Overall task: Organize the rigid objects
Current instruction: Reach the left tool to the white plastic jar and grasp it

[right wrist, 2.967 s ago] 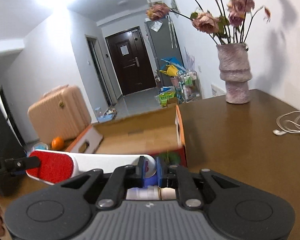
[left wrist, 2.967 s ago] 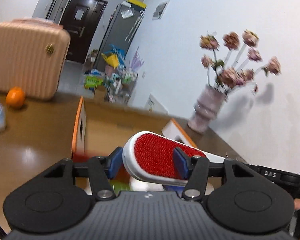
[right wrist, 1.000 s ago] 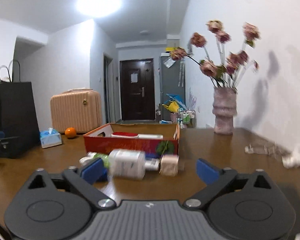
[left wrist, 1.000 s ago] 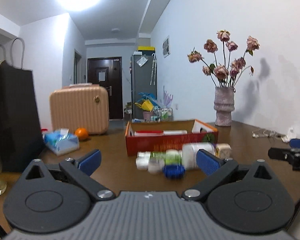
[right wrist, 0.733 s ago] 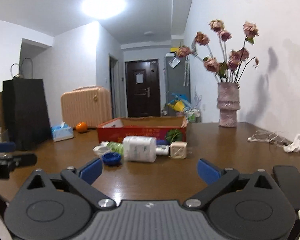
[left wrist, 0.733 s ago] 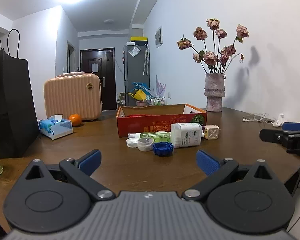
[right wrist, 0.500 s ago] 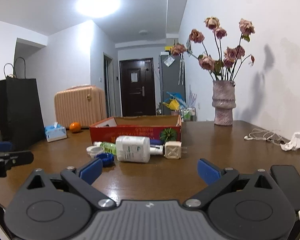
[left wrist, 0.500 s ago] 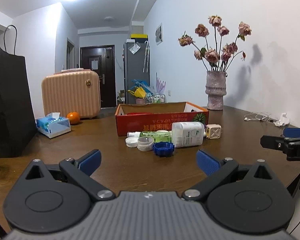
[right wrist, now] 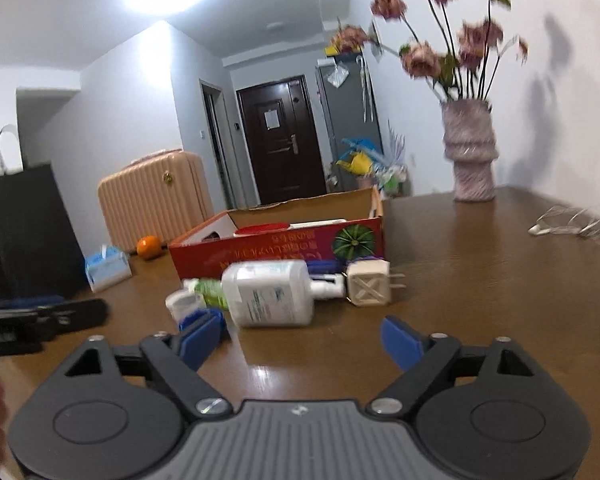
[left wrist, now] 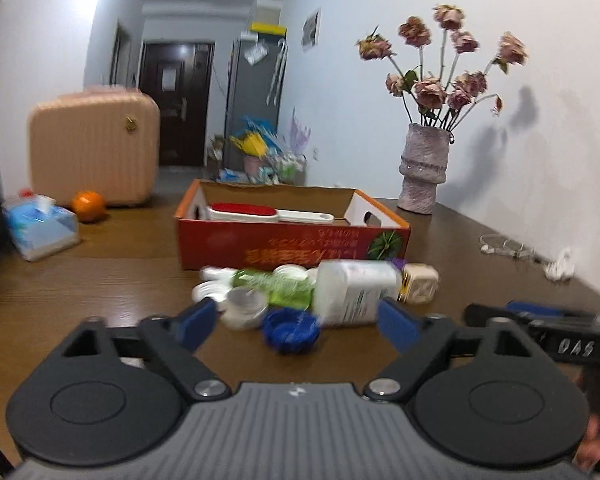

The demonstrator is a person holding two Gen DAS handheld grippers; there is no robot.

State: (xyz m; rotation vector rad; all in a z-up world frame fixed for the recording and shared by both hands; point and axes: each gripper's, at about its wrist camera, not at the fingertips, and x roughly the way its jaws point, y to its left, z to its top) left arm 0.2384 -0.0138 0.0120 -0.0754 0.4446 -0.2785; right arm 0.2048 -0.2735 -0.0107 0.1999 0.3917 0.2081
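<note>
An orange cardboard box (left wrist: 292,246) (right wrist: 276,244) stands on the brown table with a red and white lint brush (left wrist: 260,213) inside. In front of it lie a white bottle (left wrist: 354,292) (right wrist: 268,298), a green bottle (left wrist: 276,286), a blue cap (left wrist: 290,330), white caps (left wrist: 246,306) and a white plug adapter (left wrist: 418,286) (right wrist: 370,282). My left gripper (left wrist: 298,322) is open and empty, just before the blue cap. My right gripper (right wrist: 304,336) is open and empty, just before the white bottle.
A vase of dried flowers (left wrist: 422,168) (right wrist: 470,152) stands at the back right. A white cable (right wrist: 572,226) lies at the right edge. A tissue pack (left wrist: 40,226), an orange (left wrist: 87,206), a pink suitcase (left wrist: 94,148) and a black bag (right wrist: 24,232) are at the left.
Both grippers let go of the lint brush, which now lies in the box, pulled back, and have since moved forward toward the loose items, staying open.
</note>
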